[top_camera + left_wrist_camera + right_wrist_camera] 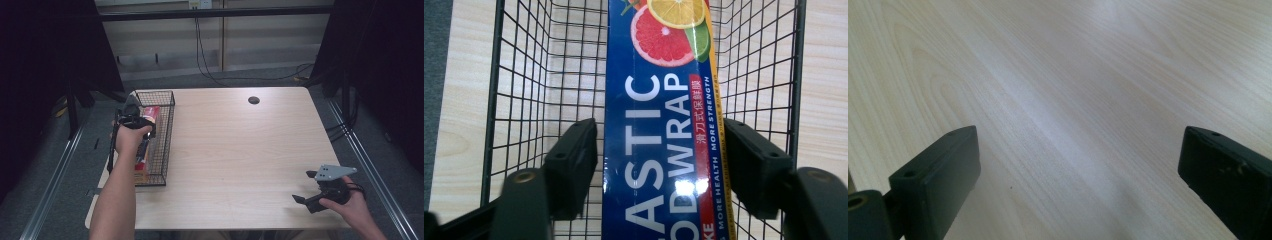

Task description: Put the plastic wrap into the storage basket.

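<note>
Table (240, 150): light wood, takes up most of the high view, dark grommet hole (254, 100) near the far edge. Wire basket (167, 130): black mesh, long and narrow, sits on the table's left edge, running near-to-far. Plastic wrap box (664, 150): blue carton w/ citrus print, lies lengthwise inside the basket on its mesh floor, roughly centred btwn the side walls.

Left gripper (659, 150) hangs over the basket, pointing down into it. Jaws straddle the box. Left-side pad stands off w/ a visible gap; right-side pad is at or just off the box edge. So it reads as released, not clamped; the box rests on the basket by itself. Right gripper (1073, 165) sits at the near right of the table, jaws wide, nothing btwn them but bare wood.

Step in hand looks like letting go of the box in the basket. To do it well: open a bit more so both pads clear the carton, then lift straight up, no sideways drag, keeping fingers off the mesh walls.

Hard to tell: whether the right-side pad touches the carton; box's near end is cut off in the left gripper view; in the high view the hand and gripper cover much of the box.
</note>
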`<state>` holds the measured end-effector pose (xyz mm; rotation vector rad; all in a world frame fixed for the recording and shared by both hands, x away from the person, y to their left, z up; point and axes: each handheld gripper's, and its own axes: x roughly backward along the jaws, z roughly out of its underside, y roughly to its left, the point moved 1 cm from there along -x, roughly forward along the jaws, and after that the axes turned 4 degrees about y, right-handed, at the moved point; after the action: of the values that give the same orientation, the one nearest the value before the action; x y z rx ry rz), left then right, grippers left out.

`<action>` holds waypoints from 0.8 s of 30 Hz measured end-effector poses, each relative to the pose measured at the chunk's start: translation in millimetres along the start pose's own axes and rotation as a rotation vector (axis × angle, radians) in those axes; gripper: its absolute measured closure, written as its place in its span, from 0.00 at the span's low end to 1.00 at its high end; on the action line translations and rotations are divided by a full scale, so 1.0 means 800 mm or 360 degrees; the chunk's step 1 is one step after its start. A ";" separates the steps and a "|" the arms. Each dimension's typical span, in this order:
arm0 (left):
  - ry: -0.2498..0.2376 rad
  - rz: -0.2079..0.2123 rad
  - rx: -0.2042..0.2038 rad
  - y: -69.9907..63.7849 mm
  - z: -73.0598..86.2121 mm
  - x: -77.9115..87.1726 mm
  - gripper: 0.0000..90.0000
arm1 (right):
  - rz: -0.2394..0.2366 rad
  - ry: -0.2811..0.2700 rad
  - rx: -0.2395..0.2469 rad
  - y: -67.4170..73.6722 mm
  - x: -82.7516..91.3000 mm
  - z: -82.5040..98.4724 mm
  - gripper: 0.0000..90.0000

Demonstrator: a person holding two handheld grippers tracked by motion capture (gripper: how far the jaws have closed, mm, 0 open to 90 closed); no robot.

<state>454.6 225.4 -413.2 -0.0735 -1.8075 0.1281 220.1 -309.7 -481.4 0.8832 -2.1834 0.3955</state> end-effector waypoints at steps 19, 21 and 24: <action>-0.0153 0.0112 -0.0048 -0.009 -0.002 0.048 0.19 | 0.0026 -0.0001 -0.0013 0.003 0.008 0.003 0.04; -0.0159 0.0142 -0.0056 -0.011 -0.002 0.057 0.19 | 0.0020 -0.0018 -0.0006 0.002 0.009 0.003 0.04; -0.0166 0.0162 -0.0076 -0.016 -0.001 0.066 0.18 | 0.0025 -0.0025 -0.0018 0.002 0.011 0.003 0.04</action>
<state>443.2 219.2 -360.4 -0.1959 -1.9115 0.1634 213.5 -314.1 -476.5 0.8661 -2.2057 0.3845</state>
